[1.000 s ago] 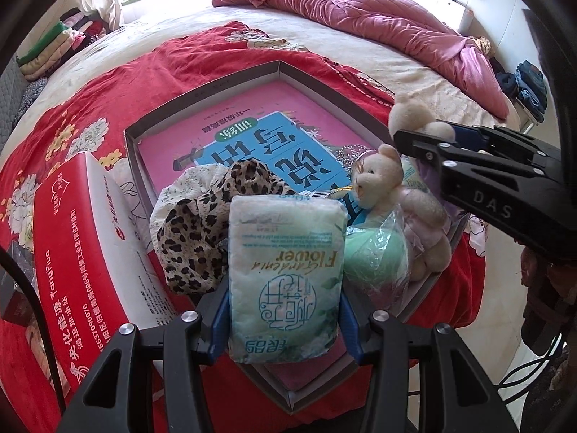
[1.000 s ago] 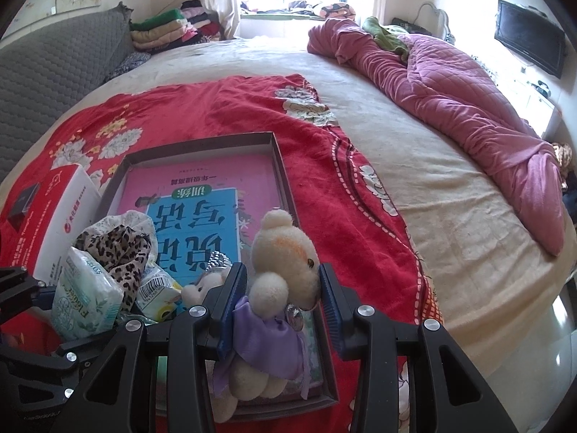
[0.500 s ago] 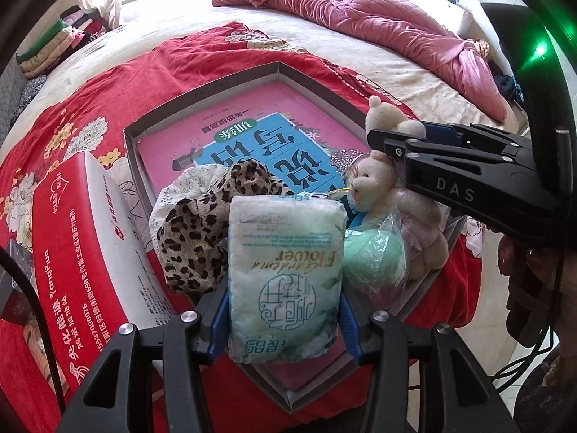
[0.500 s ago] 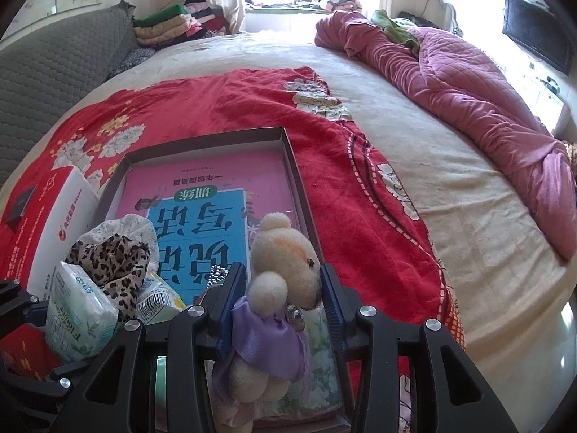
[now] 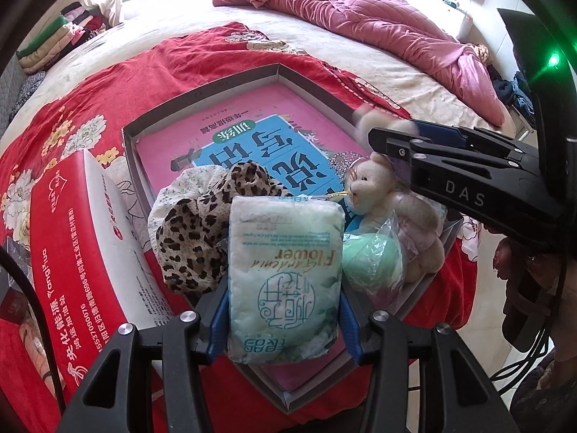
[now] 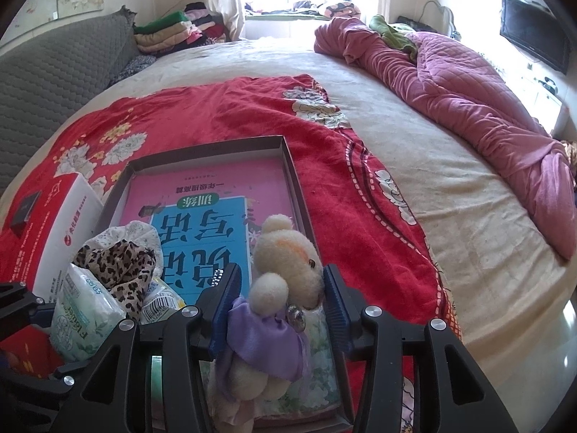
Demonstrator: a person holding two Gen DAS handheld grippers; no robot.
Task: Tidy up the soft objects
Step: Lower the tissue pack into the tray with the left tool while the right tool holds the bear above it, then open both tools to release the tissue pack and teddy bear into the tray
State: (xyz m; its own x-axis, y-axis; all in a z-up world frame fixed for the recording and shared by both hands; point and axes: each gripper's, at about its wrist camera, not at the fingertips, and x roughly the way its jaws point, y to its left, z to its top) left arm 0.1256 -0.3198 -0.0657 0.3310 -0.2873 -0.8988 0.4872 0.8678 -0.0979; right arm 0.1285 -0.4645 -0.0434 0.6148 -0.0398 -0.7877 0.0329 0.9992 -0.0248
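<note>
Bed-top tray (image 6: 292, 166): opening right gripper (image 6: 281, 288) brackets cream, purple-dressed teddy (image 6: 285, 252); left gripper (image 5: 285, 314) clamps tissue pack (image 5: 285, 270).

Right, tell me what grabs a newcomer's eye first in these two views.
The tissue pack, clamped in the left gripper, fills the foreground over the near corner of the grey tray. The teddy bear in a purple dress stands between the right gripper fingers, whose jaws have just been opening. Behind lies the red floral blanket.
</note>
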